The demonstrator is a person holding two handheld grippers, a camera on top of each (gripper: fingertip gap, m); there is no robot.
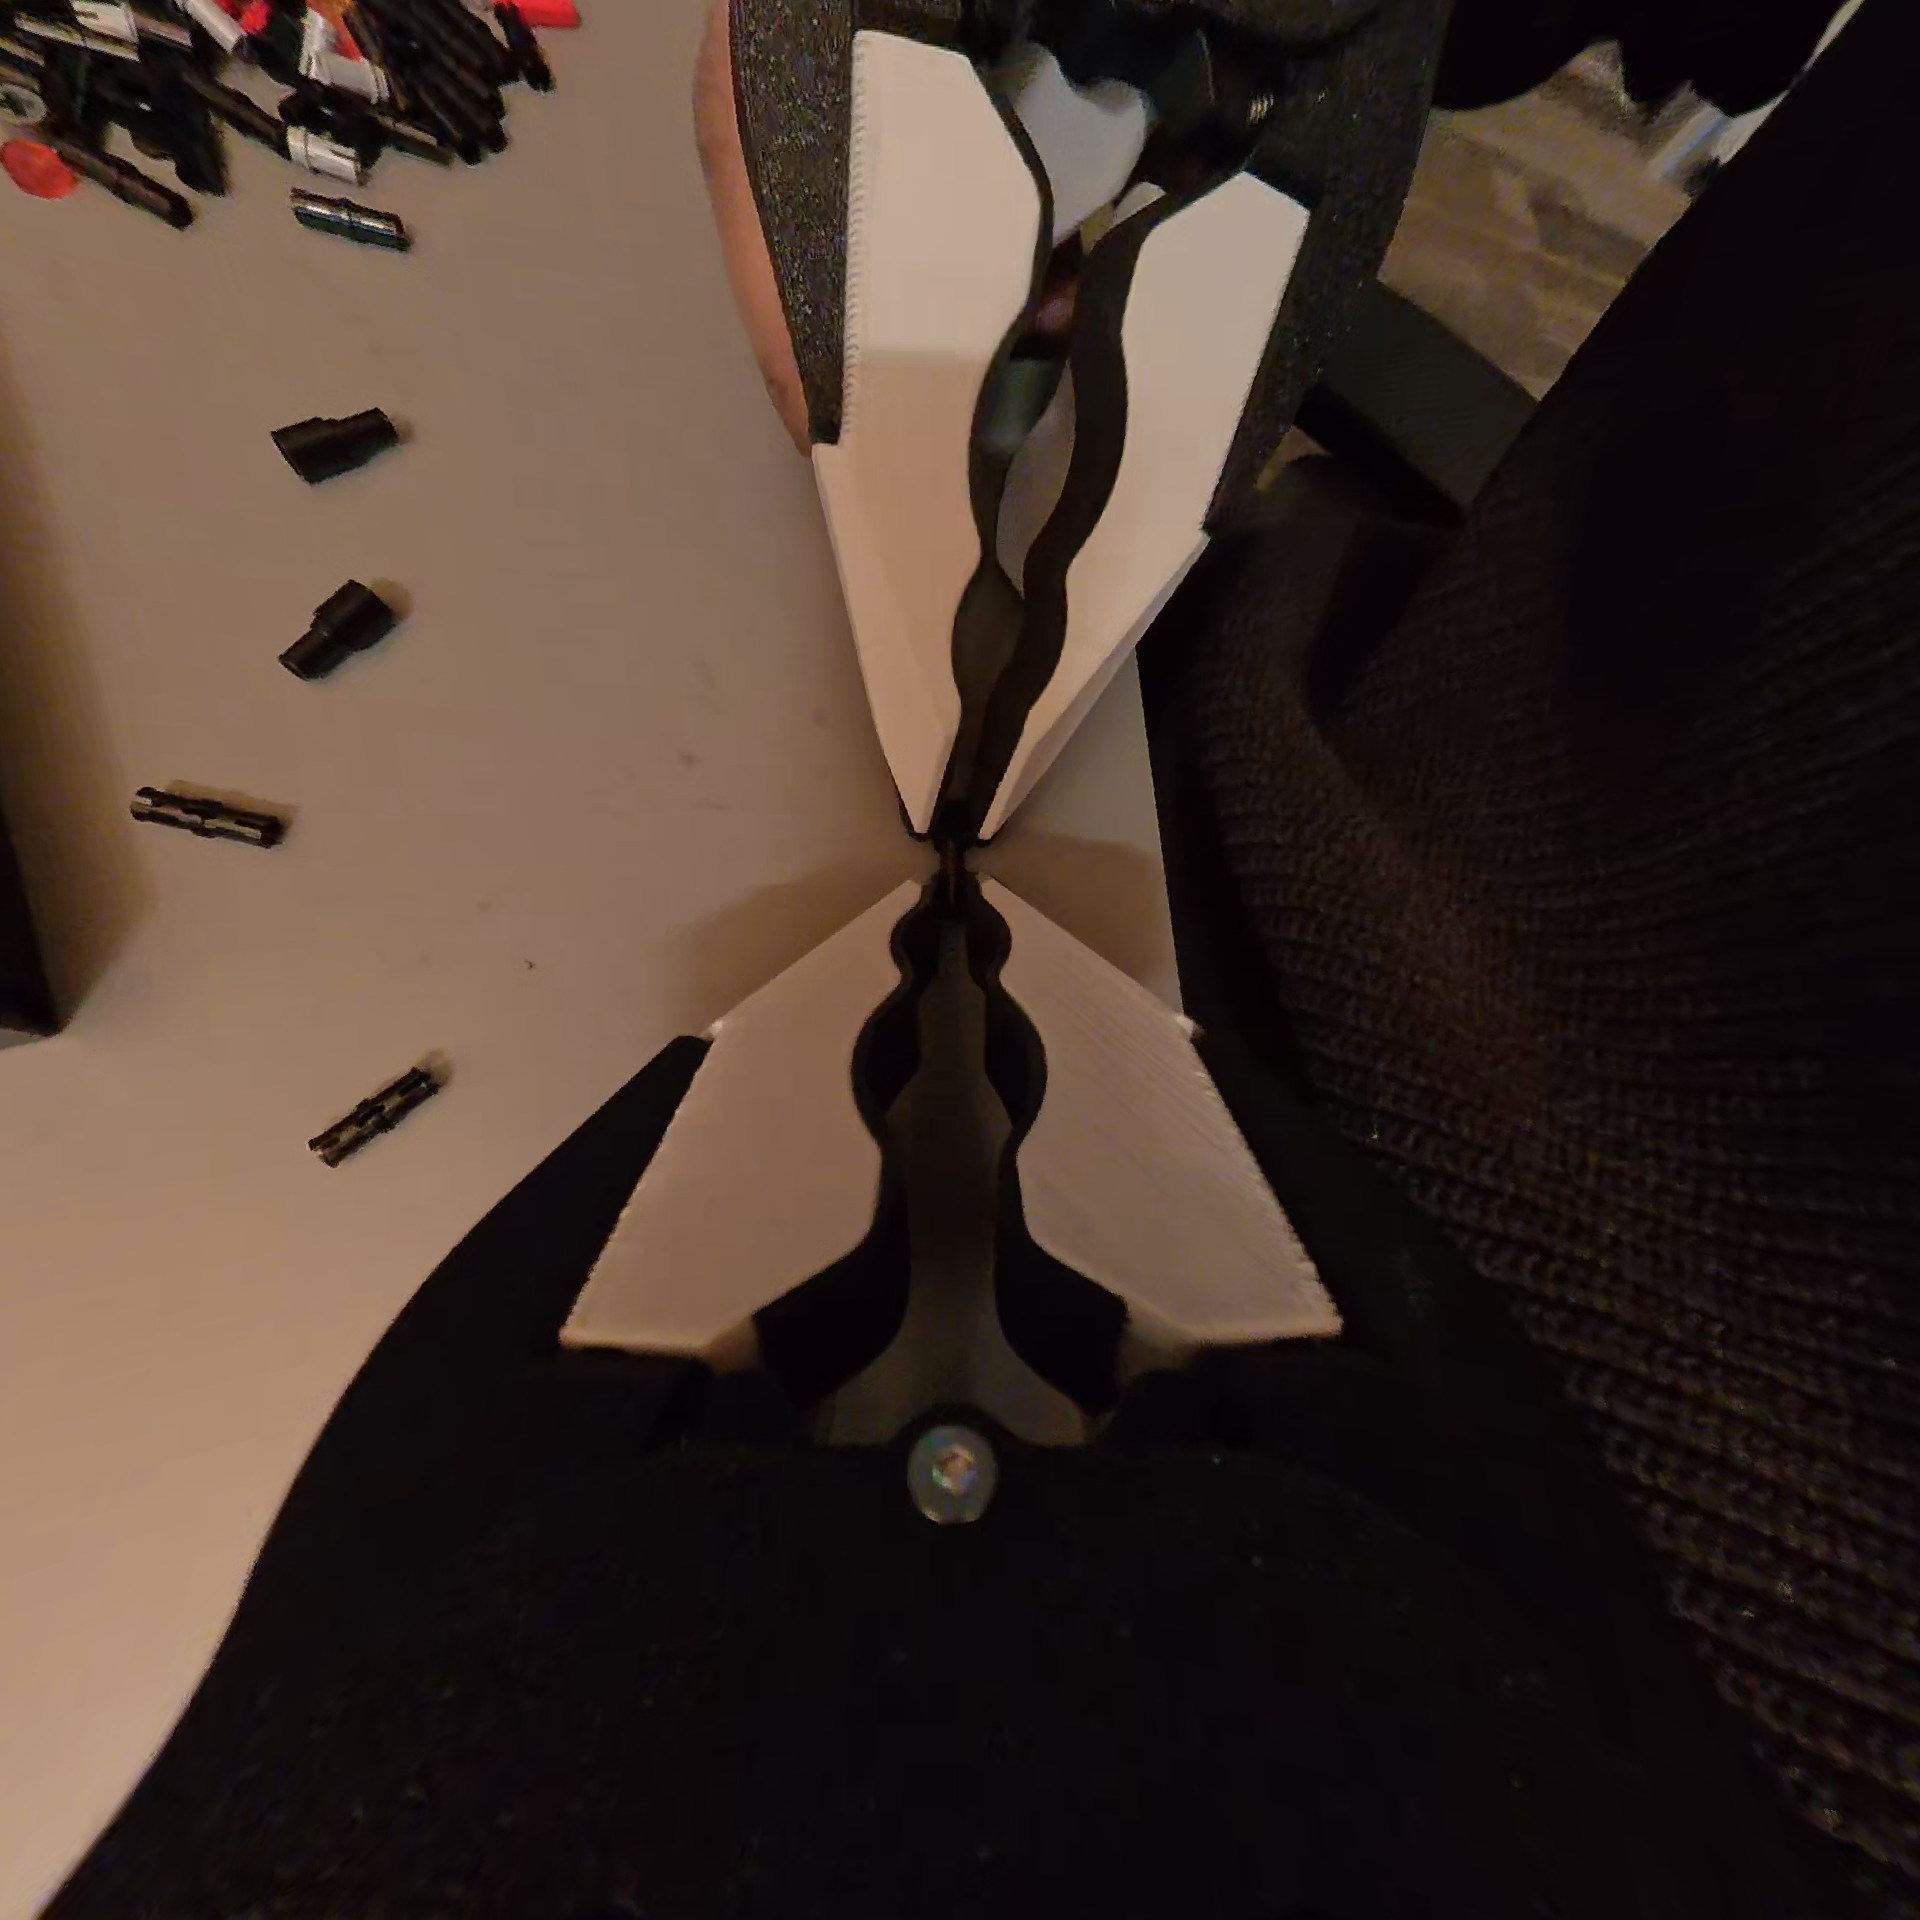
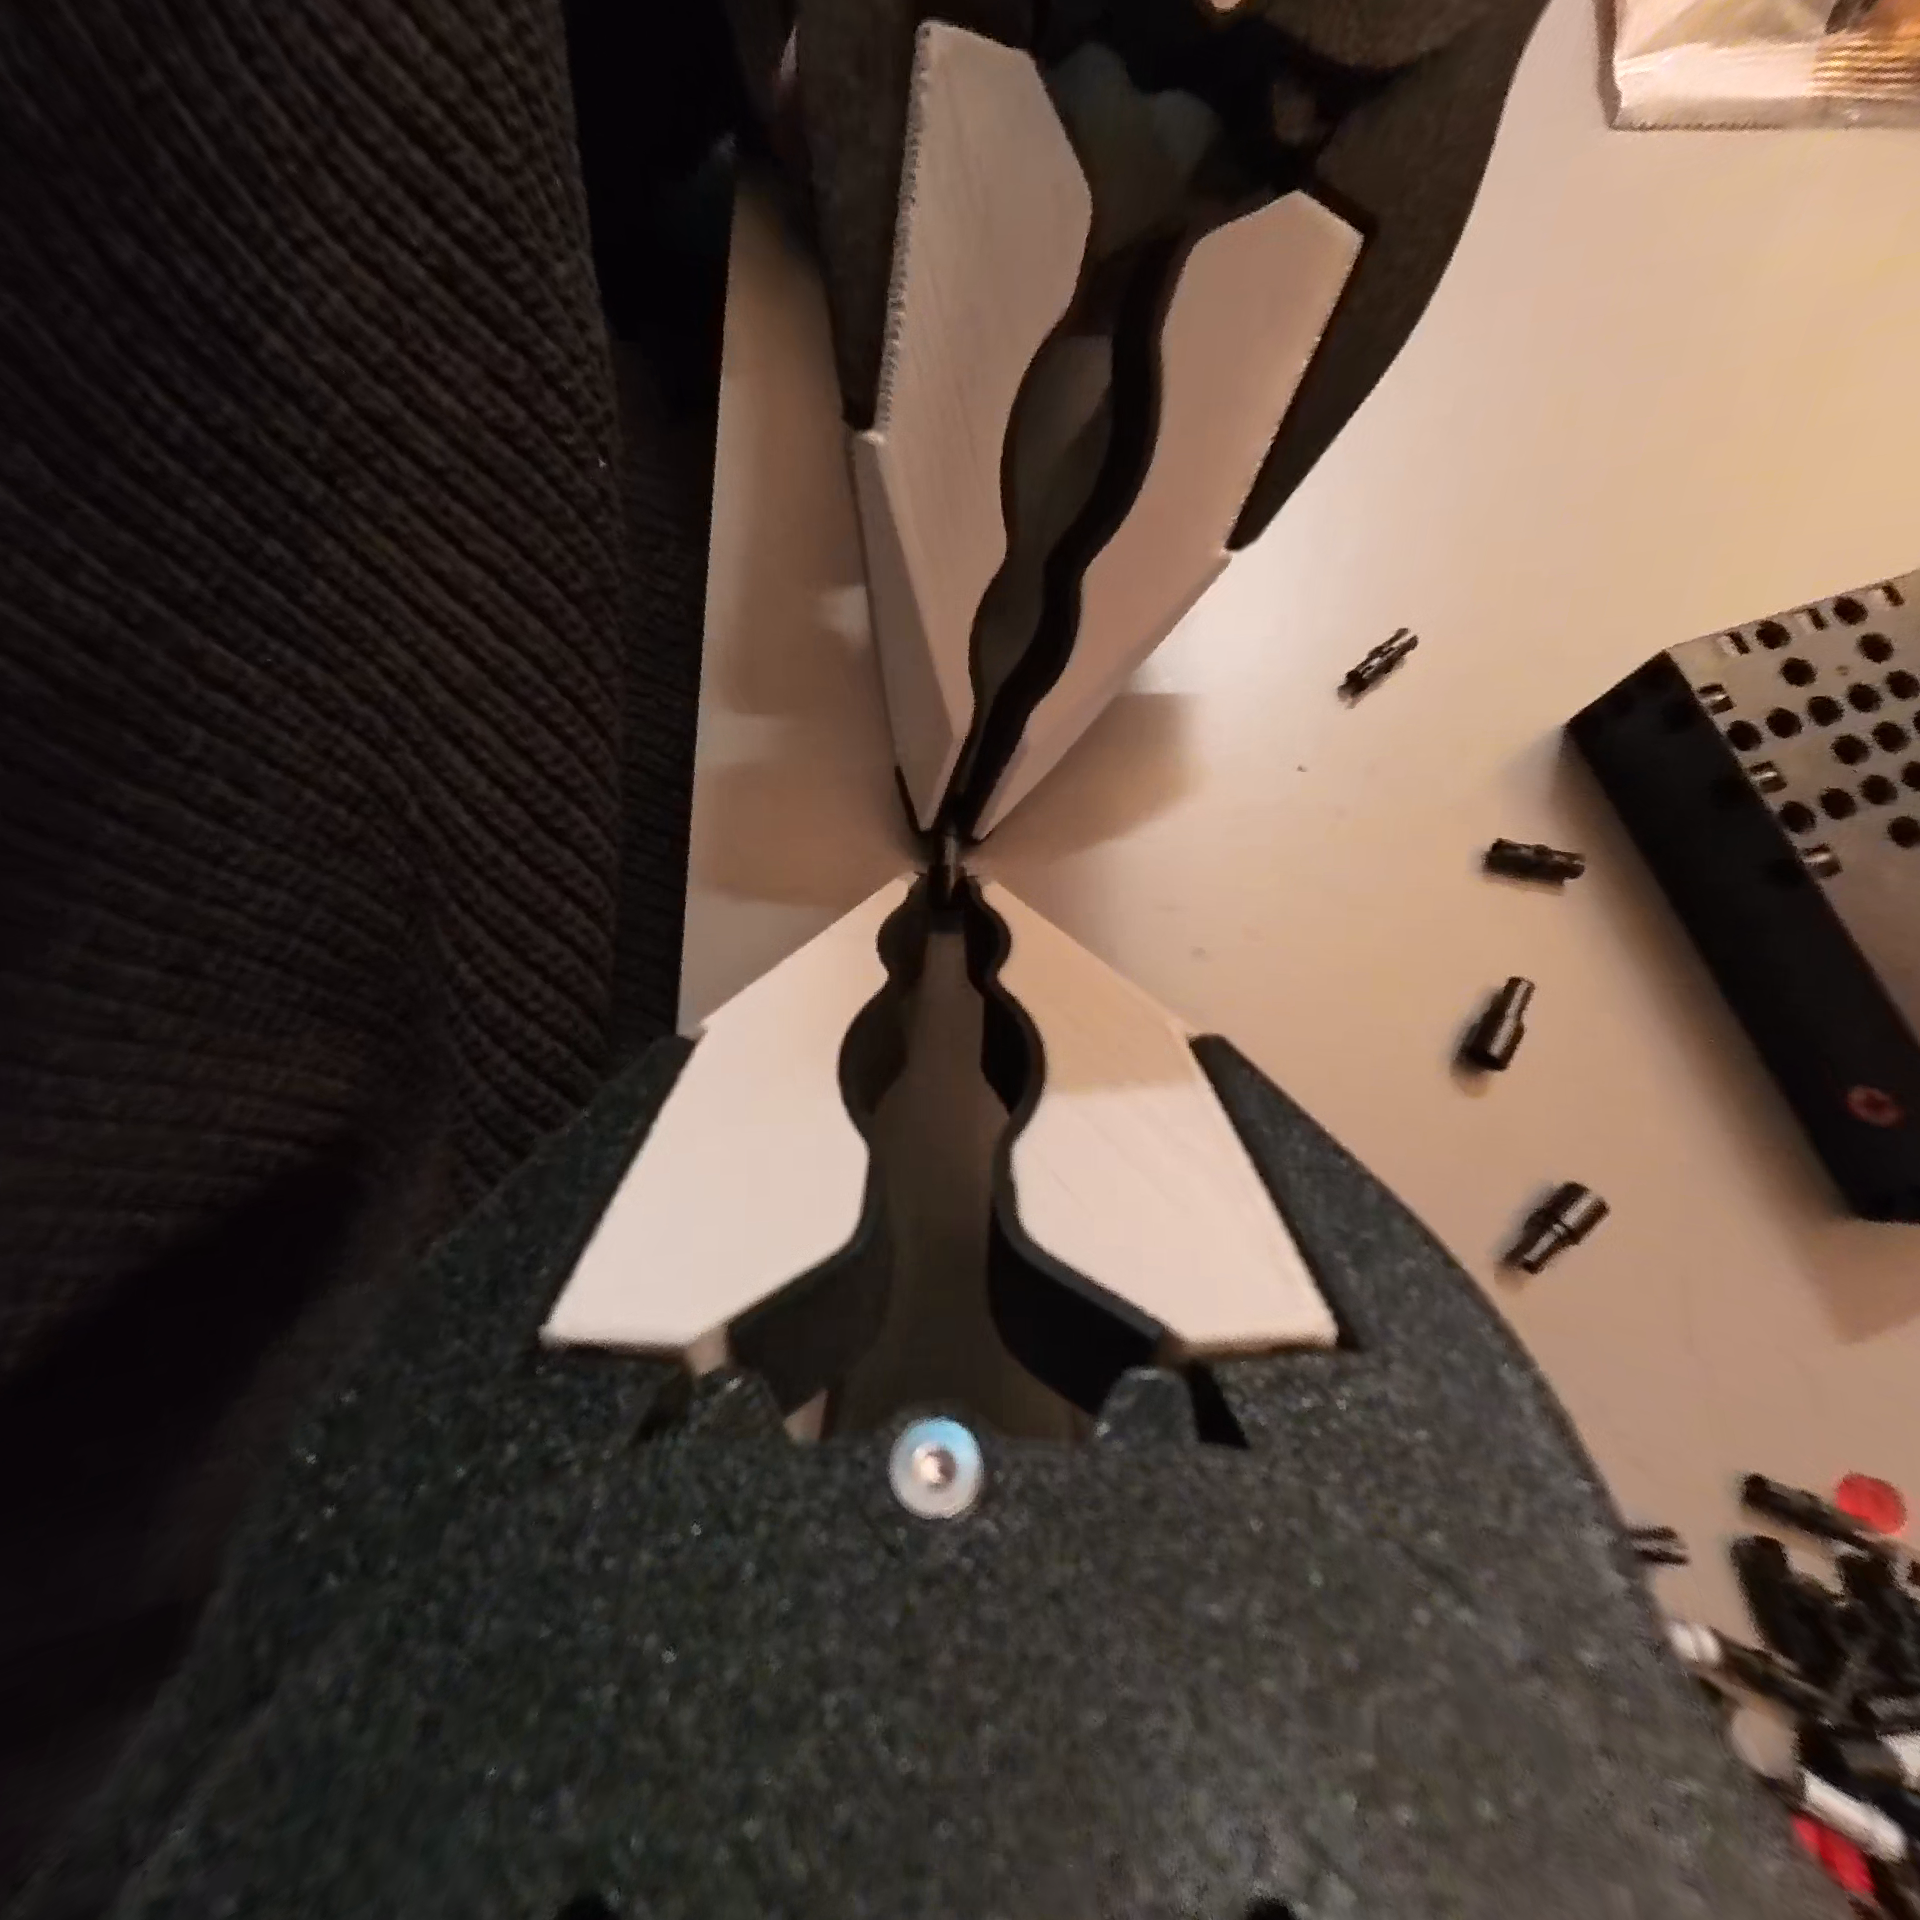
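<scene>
White-fingered left gripper [image 1: 951,891] and right gripper [image 2: 948,888] meet tip to tip, each clenched on one end of a tiny black plastic pin [image 1: 951,857]; loose black pins [image 1: 208,816] lie well apart on the white tabletop [image 1: 582,623]

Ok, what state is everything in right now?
Left gripper: fingers shut on small black plastic pin.
Right gripper: fingers shut on the same pin, tip to tip.
Loose black pins: lying apart on white table.
Black perforated block: resting on table.
</scene>
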